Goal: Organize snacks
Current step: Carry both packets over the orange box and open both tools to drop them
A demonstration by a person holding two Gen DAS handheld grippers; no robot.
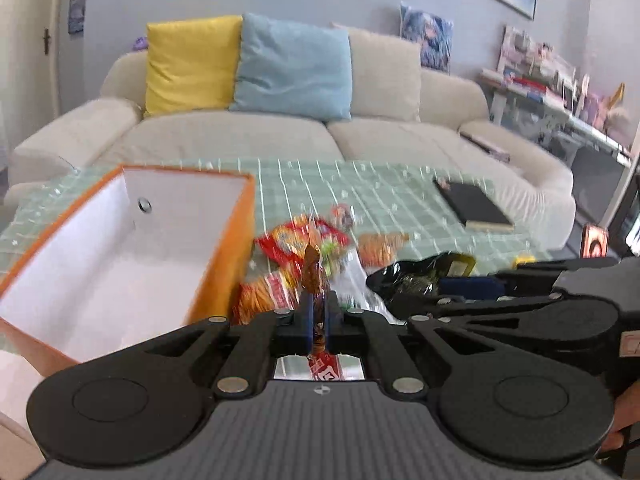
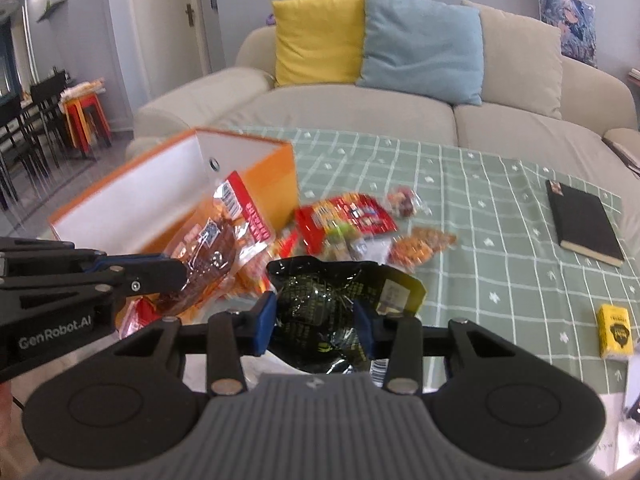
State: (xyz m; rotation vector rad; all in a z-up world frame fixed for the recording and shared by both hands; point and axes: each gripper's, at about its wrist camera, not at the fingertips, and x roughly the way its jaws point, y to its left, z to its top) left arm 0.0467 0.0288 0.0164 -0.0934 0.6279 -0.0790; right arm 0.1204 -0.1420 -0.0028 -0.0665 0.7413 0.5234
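Observation:
My left gripper [image 1: 318, 300] is shut on a clear snack packet [image 1: 312, 268] with brown contents and a red label, held above the table. The same packet [image 2: 216, 248] shows in the right wrist view, hanging beside the orange box [image 2: 280, 176]. My right gripper [image 2: 314, 308] is shut on a crumpled black snack bag [image 2: 320, 280], its blue pads pressing both sides. That bag [image 1: 412, 276] sits right of my left gripper. The orange box [image 1: 236, 232] has a white inside with nothing in it. Several loose snack packets [image 2: 348, 216] lie in a pile just right of the box.
A green checked cloth [image 2: 480, 220] covers the table. A black notebook [image 2: 584, 224] lies at the far right and a small yellow box [image 2: 614, 332] near the right front. A beige sofa [image 2: 360, 112] with cushions runs behind the table.

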